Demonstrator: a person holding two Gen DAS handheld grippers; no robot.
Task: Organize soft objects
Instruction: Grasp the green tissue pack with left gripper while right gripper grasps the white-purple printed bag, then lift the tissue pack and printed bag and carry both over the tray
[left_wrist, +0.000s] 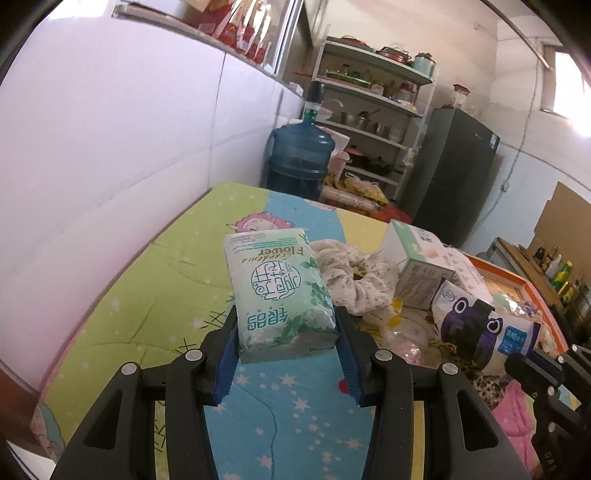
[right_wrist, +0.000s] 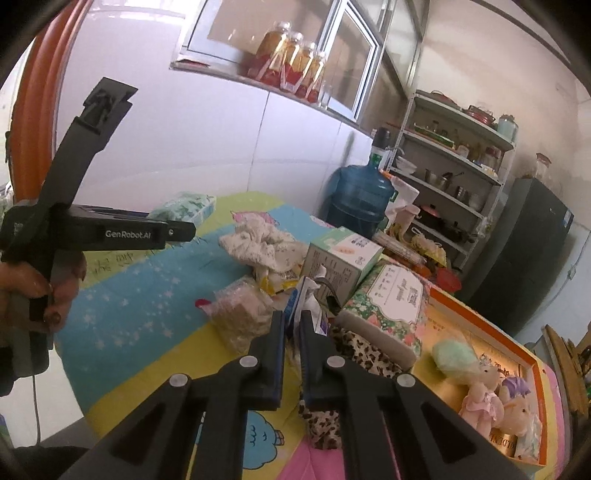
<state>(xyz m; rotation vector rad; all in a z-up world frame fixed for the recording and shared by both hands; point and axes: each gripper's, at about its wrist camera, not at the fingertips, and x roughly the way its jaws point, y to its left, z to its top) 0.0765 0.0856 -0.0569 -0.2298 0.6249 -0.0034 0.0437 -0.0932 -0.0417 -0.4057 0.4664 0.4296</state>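
Soft objects lay in a heap on the table (left_wrist: 110, 314), which wore a cartoon-printed cover of green, blue and yellow. Counted from both views: one green tissue pack (left_wrist: 280, 291), one purple-and-white frog-printed pack (left_wrist: 487, 325), one crumpled floral cloth (left_wrist: 354, 277), one leopard-print cloth (right_wrist: 354, 347), one clear bag of beige stuff (right_wrist: 240, 317), one white carton (right_wrist: 340, 262), and one floral tissue box (right_wrist: 391, 306). An orange-rimmed tray (right_wrist: 491, 328) in the lower right of the right wrist view held one mint fluffy ball (right_wrist: 452, 356) and what looked like two or three small plush animals (right_wrist: 495, 395) — I could not count them surely.

The left claw (left_wrist: 286, 332) stood about half apart, its blue pads clamped on the near end of the green tissue pack, which sat at the centre of the left wrist view, raised off the cover. In the right wrist view the same pack showed blurred in the upper left, beyond a hand (right_wrist: 40, 291) gripping the handle.

The right claw (right_wrist: 293, 321) had its fingers drawn nearly together, pinching the thin white-and-blue edge of the frog-printed pack — at the lower centre of its own view, and at the right edge of the left wrist view.
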